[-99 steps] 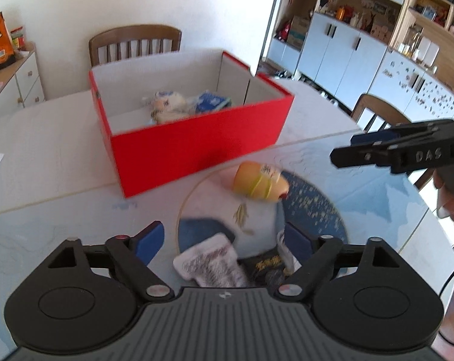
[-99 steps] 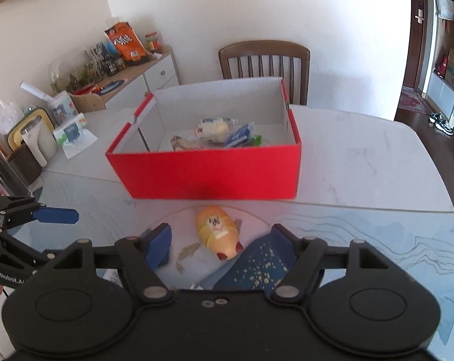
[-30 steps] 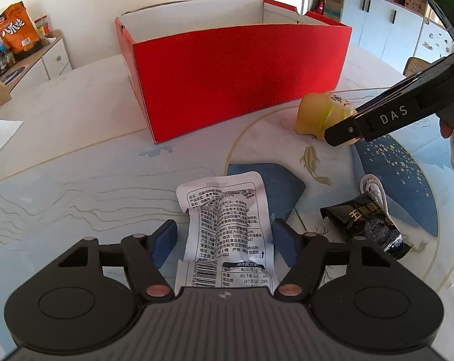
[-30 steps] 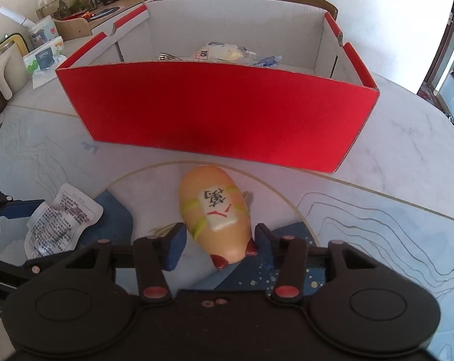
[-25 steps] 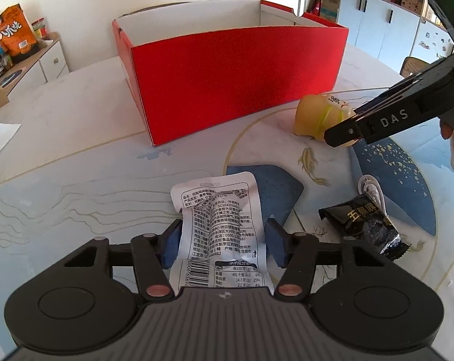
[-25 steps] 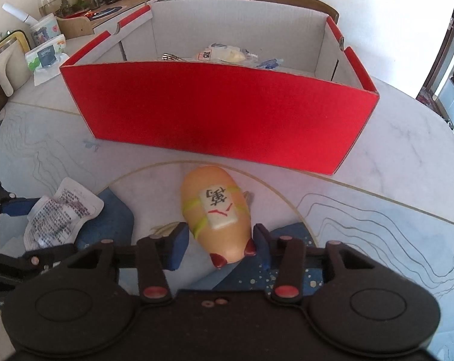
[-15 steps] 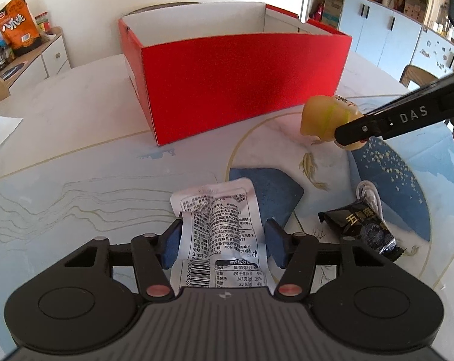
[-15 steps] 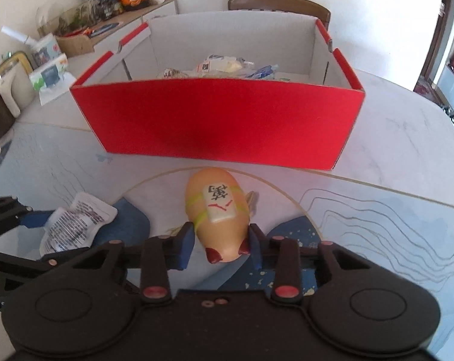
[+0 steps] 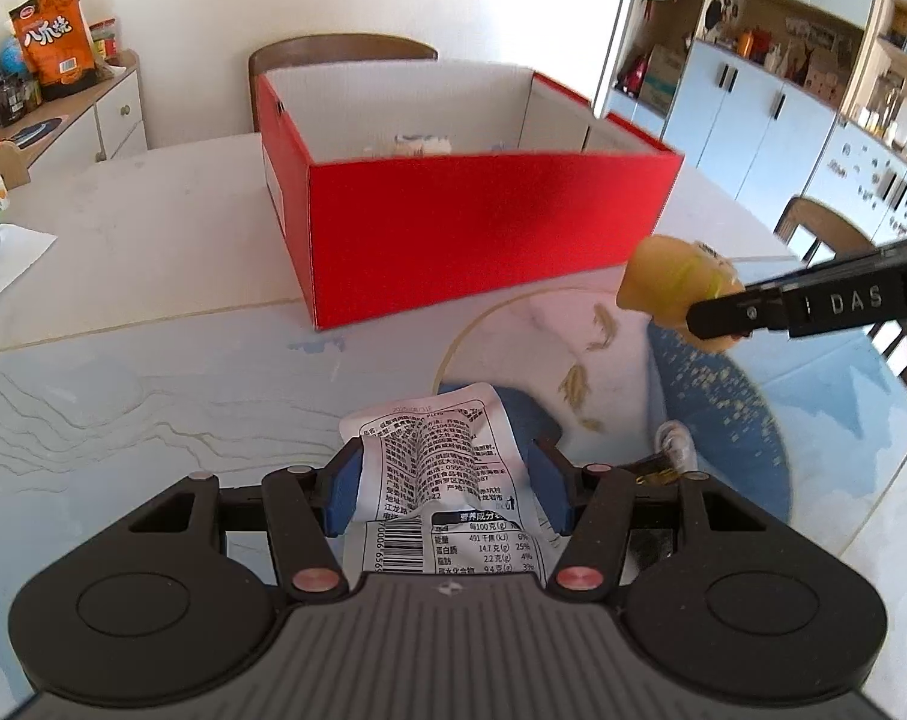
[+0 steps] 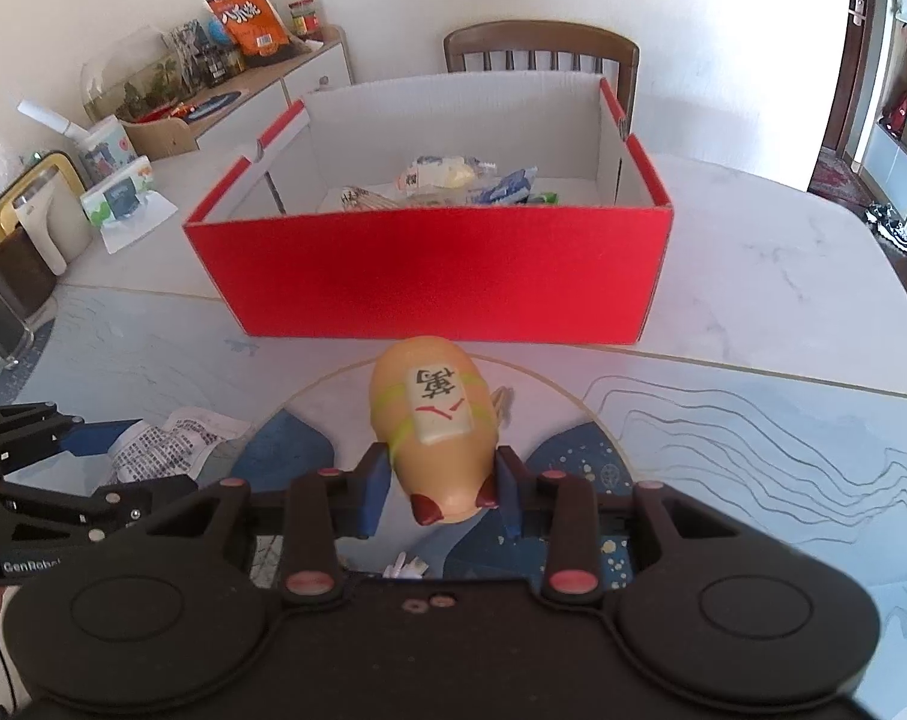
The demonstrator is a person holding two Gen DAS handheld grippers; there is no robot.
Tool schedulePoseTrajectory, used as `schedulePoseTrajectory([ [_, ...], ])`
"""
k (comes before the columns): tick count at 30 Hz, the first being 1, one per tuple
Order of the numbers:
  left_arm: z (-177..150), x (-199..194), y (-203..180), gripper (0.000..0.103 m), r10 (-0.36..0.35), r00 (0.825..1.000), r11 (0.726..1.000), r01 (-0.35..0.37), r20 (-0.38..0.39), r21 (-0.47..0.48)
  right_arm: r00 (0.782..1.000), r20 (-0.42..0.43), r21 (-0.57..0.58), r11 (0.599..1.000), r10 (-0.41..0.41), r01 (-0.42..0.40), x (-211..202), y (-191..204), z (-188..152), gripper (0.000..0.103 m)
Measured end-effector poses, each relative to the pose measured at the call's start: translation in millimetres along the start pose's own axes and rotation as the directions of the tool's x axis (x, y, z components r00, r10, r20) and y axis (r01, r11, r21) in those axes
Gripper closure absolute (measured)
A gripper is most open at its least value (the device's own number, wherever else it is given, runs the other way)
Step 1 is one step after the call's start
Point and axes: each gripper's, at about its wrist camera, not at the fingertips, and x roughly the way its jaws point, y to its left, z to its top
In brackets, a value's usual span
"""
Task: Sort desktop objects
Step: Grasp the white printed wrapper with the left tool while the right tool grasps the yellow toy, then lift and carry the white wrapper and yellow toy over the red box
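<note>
A: Both grippers now carry something. Our left gripper [image 9: 441, 480] has just been closing, and its pads pinch the white packet [image 9: 435, 456] between them; 1 second ago that packet lay flat on the table with the jaws wide around it. Now its far end curls up off the mat.

B: Same on our right. The right gripper [image 10: 441, 492] has just been closing too, and it clamps the yellow toy [image 10: 432, 432] by its red-tipped end. From the left wrist view the toy hangs clear above the table at 3 o'clock, where earlier it sat on the mat.

A: So we judge both picks done, and the carry to the red box [image 9: 483, 240] comes next. It sits at 12 o'clock in both views, open, with several wrapped items [image 10: 453, 180] already lying inside toward the back.

B: What blocks us? The near wall of the box stands between each load and the opening, so we would need to clear it before releasing.

A: Also, 1 black packet [image 9: 651, 468] and a white cable [image 9: 672, 441] remain on the table [image 10: 753, 276], at about 4 o'clock beside our left jaws. They are unsorted.

B: Chair [image 10: 540, 45] behind the box, well apart. No trouble there.
</note>
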Motion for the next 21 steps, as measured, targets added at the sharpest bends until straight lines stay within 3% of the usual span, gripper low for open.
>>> schedulePoseTrajectory([
  [10,30.2,-40.2,-9.8,0.046,-0.039,0.991,0.999,0.038,0.131,0.01,0.998,0.057,0.021,0.999,0.024,-0.025,-37.2,1.2,11.4,0.067],
  [21,79.4,-60.7,-21.3,0.046,-0.088,0.961,0.996,0.084,0.261,0.026,0.992,0.116,0.029,0.998,0.054,-0.058,-64.0,-0.1,37.9,0.067],
])
